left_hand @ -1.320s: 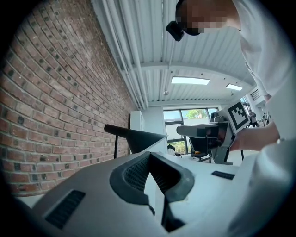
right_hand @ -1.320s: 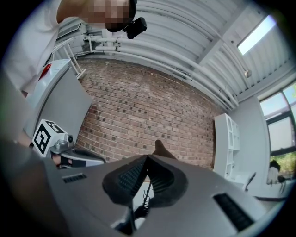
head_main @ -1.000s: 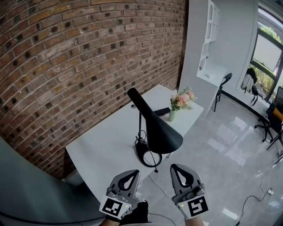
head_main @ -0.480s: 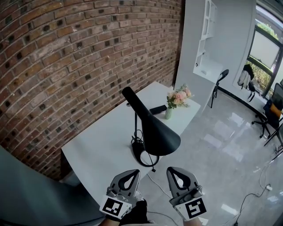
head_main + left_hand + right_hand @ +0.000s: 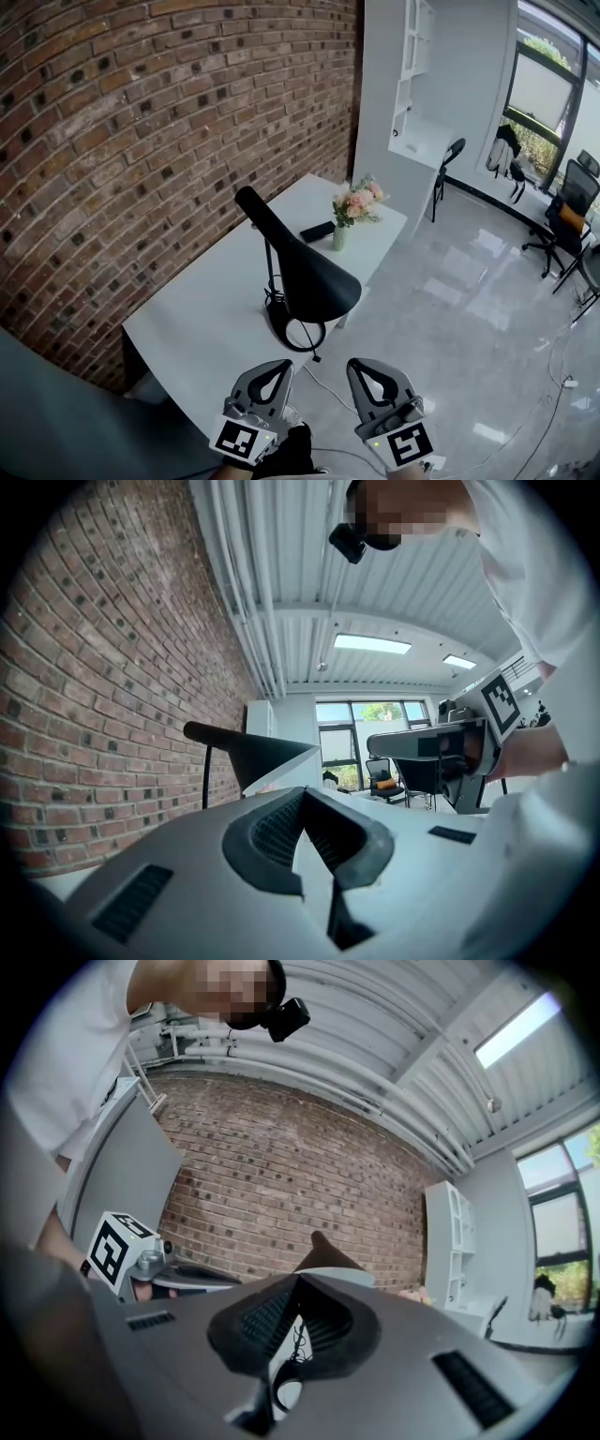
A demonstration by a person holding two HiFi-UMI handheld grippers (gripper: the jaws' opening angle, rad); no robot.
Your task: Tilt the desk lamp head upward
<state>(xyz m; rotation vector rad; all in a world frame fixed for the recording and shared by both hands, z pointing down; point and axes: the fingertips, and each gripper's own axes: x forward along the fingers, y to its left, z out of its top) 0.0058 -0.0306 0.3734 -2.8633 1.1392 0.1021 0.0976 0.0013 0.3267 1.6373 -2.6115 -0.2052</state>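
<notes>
Side by side, the left hand-held gripper and right hand-held gripper hang short of the white desk's near corner, each with its jaws pressed tip to tip and holding nothing. Just ahead of both, untouched, stands the black desk lamp, its cone head sloping down toward them, and a vase of flowers stands farther beyond it.

We record the right gripper with its jaw tips met and nothing held. Beyond them rises the black lamp head. Its ring base shows through the jaw opening, with a brick wall behind.
</notes>
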